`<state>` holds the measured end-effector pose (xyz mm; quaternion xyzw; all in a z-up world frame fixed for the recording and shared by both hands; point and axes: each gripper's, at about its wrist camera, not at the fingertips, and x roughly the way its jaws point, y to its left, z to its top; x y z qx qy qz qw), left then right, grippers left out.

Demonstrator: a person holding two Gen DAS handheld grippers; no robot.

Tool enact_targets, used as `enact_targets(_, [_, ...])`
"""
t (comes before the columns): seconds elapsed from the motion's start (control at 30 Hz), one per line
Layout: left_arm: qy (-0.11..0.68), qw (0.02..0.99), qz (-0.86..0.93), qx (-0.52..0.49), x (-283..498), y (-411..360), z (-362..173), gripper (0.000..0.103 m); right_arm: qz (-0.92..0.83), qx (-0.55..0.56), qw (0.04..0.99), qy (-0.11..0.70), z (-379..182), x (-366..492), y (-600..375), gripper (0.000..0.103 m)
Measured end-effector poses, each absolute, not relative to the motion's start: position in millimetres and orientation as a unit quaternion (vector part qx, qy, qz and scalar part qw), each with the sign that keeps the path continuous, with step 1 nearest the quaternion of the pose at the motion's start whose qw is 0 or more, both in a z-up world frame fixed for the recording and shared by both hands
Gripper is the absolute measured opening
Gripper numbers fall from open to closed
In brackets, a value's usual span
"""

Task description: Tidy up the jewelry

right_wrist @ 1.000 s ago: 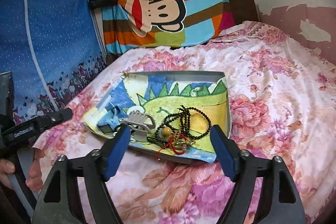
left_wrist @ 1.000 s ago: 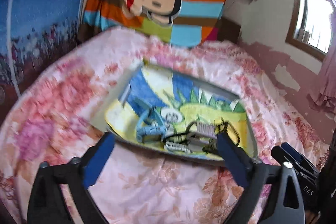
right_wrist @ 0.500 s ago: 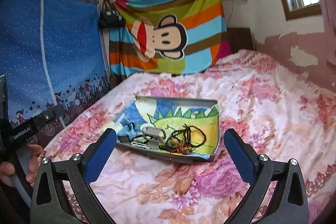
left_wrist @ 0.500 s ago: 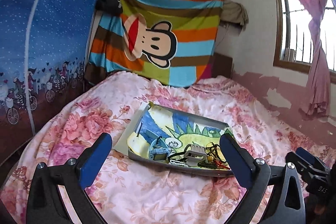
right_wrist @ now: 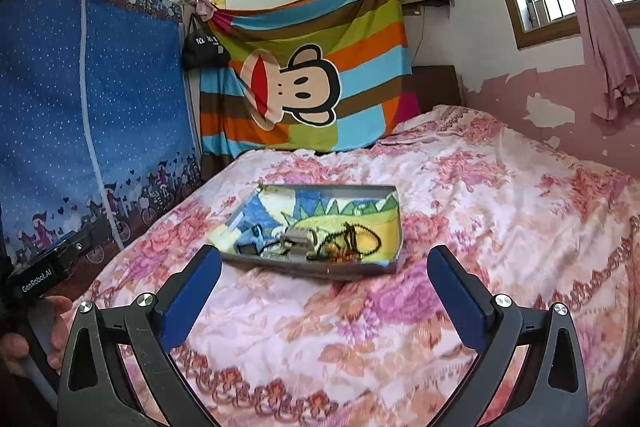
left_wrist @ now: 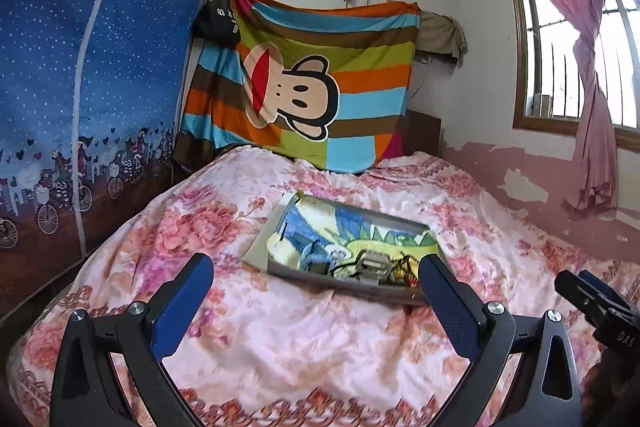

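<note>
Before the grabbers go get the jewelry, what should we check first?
1. Left gripper open and empty: ok.
2. Right gripper open and empty: ok.
3. Tray lying flat on the bed: ok.
4. Black bead necklace free of the red string beside it: cannot tell, they lie bunched together.
5. Grippers near enough to pick: not ok, both hang short of the tray.

tray: 1 | black bead necklace in tray: 1 | grey clip in tray: 1 | grippers: 2
</note>
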<state>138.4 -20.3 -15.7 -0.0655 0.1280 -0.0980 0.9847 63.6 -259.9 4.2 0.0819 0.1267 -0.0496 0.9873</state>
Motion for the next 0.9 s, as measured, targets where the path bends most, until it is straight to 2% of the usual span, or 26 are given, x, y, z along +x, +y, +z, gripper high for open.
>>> enact_targets(0.6, [0.202, 0.970, -0.131, -0.032, 158.8, -23.4, -53.6, 0.103, -0.057, 0.070, 0.980, 0.177, -40.0, 84.3, -254.5, 0.101])
enact_targets(0.9, [0.189, 0.972, -0.132, -0.037, 155.9, -22.7, -50.8, 0.103, -0.063, 0.071, 0.980, 0.174, -39.2, 85.1, -259.5, 0.101])
